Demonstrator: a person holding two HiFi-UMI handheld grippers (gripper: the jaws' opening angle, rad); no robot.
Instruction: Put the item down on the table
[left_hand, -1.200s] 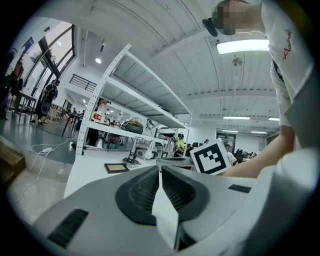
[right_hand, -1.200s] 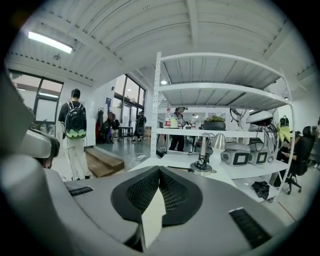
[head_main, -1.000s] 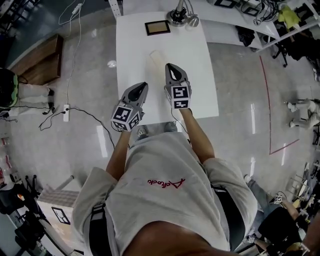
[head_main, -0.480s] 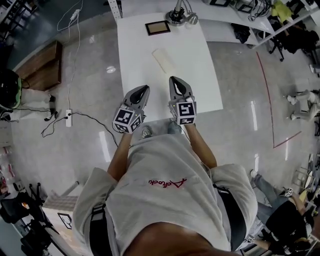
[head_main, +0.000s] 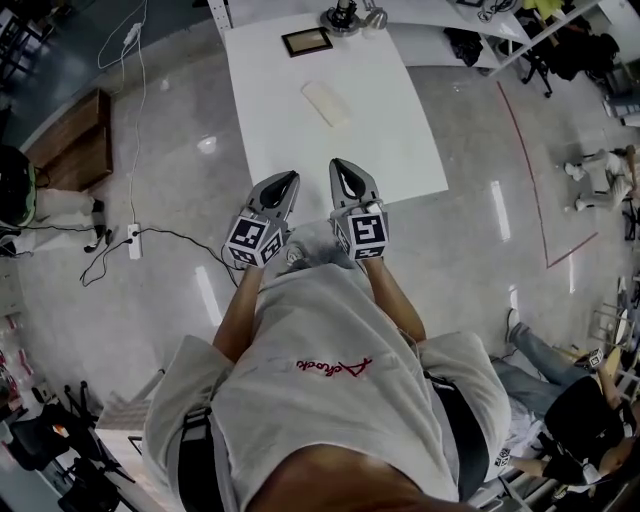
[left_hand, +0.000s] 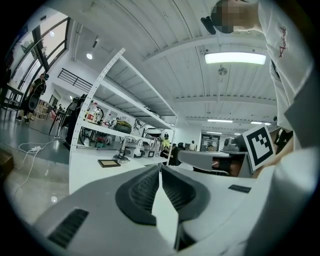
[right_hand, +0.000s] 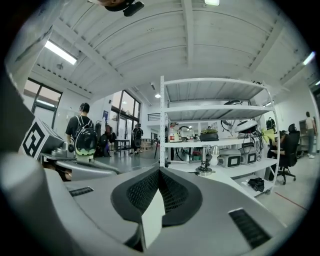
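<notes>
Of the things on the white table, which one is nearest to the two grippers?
The pale oblong item in the middle of the table. The dark frame and the metal stand lie at its far edge.

Bright overhead strip lights (left_hand: 235, 58), floor (head_main: 120, 300) glare, fisheye edges w/ dark vignette.

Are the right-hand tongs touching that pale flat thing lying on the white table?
Apart. The head view shows the right tongs shut, with bare table between them and the pale item.
</notes>
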